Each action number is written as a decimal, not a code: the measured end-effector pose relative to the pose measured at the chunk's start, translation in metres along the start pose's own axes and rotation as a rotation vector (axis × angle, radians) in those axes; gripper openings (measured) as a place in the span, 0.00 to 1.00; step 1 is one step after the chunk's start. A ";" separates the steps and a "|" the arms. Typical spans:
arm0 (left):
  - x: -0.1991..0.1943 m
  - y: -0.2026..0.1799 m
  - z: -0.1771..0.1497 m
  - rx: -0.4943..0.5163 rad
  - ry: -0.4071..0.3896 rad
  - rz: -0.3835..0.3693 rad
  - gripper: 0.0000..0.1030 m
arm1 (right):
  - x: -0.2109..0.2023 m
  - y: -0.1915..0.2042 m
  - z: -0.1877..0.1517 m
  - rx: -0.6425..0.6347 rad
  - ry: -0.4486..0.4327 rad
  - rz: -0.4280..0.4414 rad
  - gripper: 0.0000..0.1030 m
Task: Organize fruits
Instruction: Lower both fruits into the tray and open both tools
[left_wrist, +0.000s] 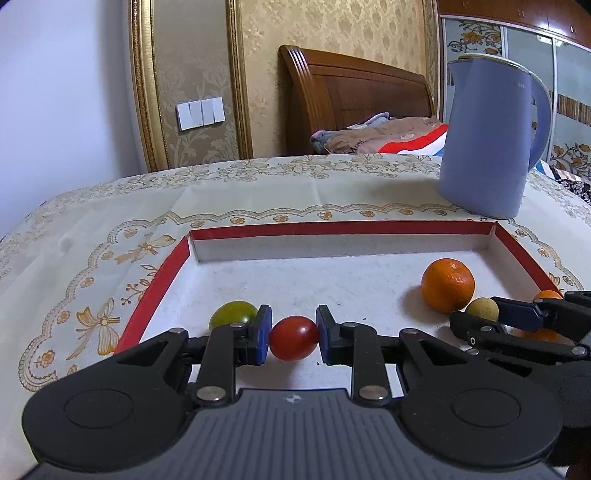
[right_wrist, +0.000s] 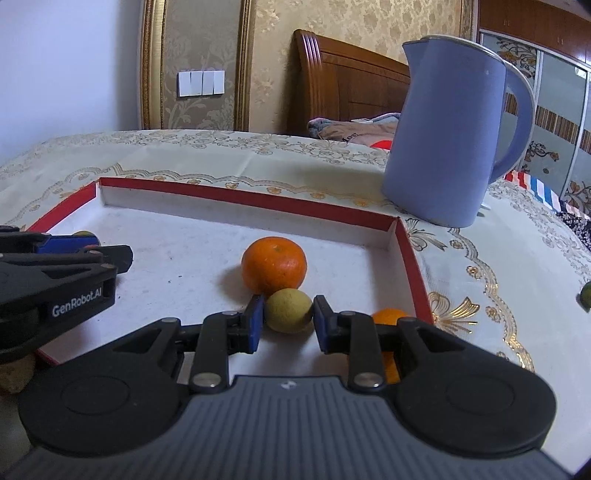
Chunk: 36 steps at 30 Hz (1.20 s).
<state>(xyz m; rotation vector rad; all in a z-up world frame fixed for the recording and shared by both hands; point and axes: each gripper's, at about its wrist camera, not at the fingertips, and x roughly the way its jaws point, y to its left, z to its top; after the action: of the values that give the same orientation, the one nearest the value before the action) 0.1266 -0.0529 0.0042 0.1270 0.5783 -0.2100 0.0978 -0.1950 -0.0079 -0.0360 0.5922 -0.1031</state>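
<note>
A shallow red-rimmed white box lid lies on the table. My left gripper is shut on a small red tomato low over the lid's near left part. A green tomato lies just left of it. My right gripper is shut on a small yellow-green fruit inside the lid. A large orange sits right behind that fruit. A smaller orange lies partly hidden under the right gripper.
A tall blue kettle stands behind the lid's right corner. A small green fruit lies on the tablecloth at the far right. A yellowish object lies outside the lid at the near left. A bed is beyond the table.
</note>
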 end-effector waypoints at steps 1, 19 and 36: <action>0.001 0.000 0.000 0.002 0.002 -0.002 0.25 | 0.000 -0.001 0.000 0.004 -0.001 0.000 0.27; 0.012 0.013 -0.003 -0.068 0.066 -0.022 0.26 | -0.003 -0.004 -0.003 0.027 -0.020 -0.002 0.34; 0.004 0.020 -0.007 -0.081 0.041 -0.014 0.26 | -0.004 -0.006 -0.003 0.048 -0.018 0.021 0.40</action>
<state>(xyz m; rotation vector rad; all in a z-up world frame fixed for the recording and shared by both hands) 0.1309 -0.0331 -0.0022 0.0487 0.6279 -0.1977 0.0923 -0.2006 -0.0078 0.0155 0.5720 -0.0964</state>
